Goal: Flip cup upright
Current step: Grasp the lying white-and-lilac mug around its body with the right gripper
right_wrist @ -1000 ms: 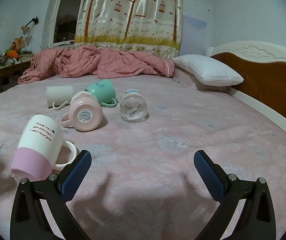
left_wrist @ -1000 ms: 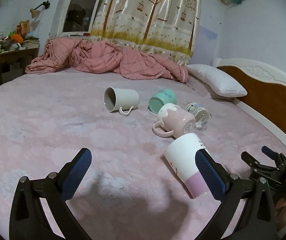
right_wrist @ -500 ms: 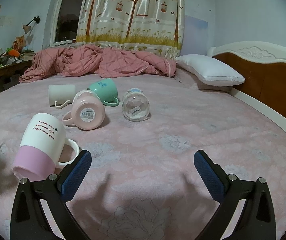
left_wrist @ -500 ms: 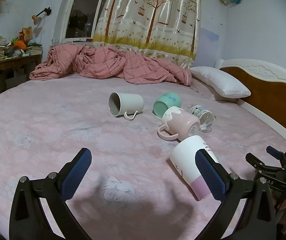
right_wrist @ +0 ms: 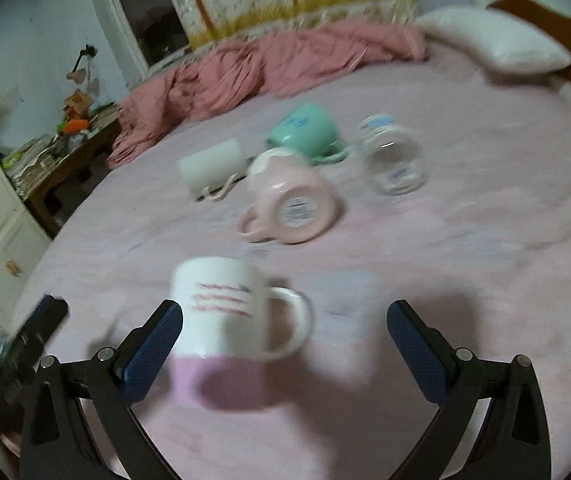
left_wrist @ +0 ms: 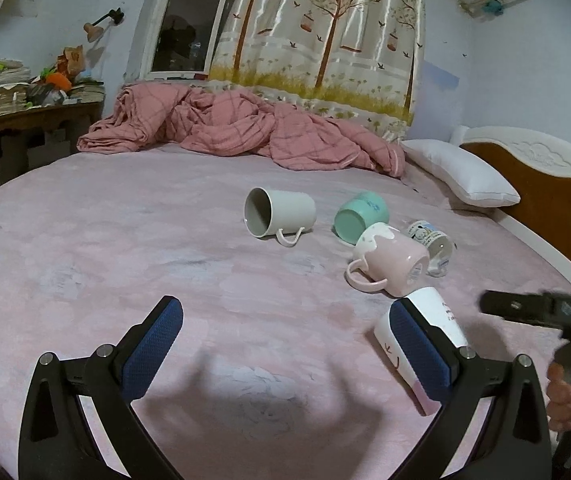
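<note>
Several cups lie on their sides on the pink bed. A white-and-pink mug (right_wrist: pixel 221 332) (left_wrist: pixel 437 324) lies nearest, handle to the right in the right wrist view, between the tips of my open right gripper (right_wrist: pixel 284 334), close to the left finger. Behind it lie a pink mug (right_wrist: pixel 293 200) (left_wrist: pixel 389 264), a mint cup (right_wrist: pixel 305 128) (left_wrist: pixel 359 212), a clear glass (right_wrist: pixel 395 160) (left_wrist: pixel 431 238) and a white mug (right_wrist: pixel 211 166) (left_wrist: pixel 279 212). My left gripper (left_wrist: pixel 285 336) is open and empty; its right finger hides part of the white-and-pink mug.
A crumpled pink quilt (left_wrist: pixel 237 132) lies at the back of the bed, a white pillow (left_wrist: pixel 461 172) and wooden headboard (left_wrist: pixel 541 192) at the right. A cluttered wooden desk (left_wrist: pixel 33 116) stands left of the bed. The right gripper shows at the right edge (left_wrist: pixel 541 308).
My right gripper has swung left and forward, bringing the white-and-pink mug between its fingers; its view is blurred. The left gripper has barely moved. No cup has moved.
</note>
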`<state>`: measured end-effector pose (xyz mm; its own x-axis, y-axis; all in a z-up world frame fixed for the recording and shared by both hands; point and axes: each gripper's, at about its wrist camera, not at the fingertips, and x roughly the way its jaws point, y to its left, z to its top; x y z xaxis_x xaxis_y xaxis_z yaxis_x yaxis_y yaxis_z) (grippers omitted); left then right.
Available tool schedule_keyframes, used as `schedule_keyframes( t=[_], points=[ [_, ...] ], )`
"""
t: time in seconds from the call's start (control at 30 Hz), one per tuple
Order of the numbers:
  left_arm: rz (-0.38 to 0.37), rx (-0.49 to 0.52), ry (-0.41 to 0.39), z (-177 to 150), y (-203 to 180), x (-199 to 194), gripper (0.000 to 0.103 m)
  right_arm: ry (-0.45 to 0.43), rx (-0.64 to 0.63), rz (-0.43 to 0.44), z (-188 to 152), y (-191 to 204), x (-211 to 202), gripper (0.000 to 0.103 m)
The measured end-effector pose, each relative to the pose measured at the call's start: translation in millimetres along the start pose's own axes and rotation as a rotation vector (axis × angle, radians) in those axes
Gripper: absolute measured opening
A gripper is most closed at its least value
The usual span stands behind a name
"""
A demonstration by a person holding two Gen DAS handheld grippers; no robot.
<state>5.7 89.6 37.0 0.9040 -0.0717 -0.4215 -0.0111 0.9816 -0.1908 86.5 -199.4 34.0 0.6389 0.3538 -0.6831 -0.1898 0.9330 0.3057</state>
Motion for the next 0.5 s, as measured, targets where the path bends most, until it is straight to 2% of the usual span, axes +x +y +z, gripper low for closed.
schedule_keyframes(
  t=[0.2,0.33,0.37,0.43,0.5],
  points=[
    [-0.023,-0.019,-0.008,4,4,-5,0.103,0.19,-0.005,0.041,24,33,53,0.103],
    [-0.039,-0.021,-0.008,6,4,-7,0.103,0.341,-0.058,-0.002,23,52,87,0.103],
    [-0.041,-0.022,-0.007,6,4,-7,0.103,0.364,-0.063,-0.017,22,54,94,0.101],
    [-0.043,-0.026,-0.01,6,4,-8,0.103,0.383,-0.044,-0.016,21,55,101,0.083],
    [-0.04,-0.028,-0.009,7,4,-8,0.103,0.379,-0.02,-0.005,21,54,100,0.081]
  ],
)
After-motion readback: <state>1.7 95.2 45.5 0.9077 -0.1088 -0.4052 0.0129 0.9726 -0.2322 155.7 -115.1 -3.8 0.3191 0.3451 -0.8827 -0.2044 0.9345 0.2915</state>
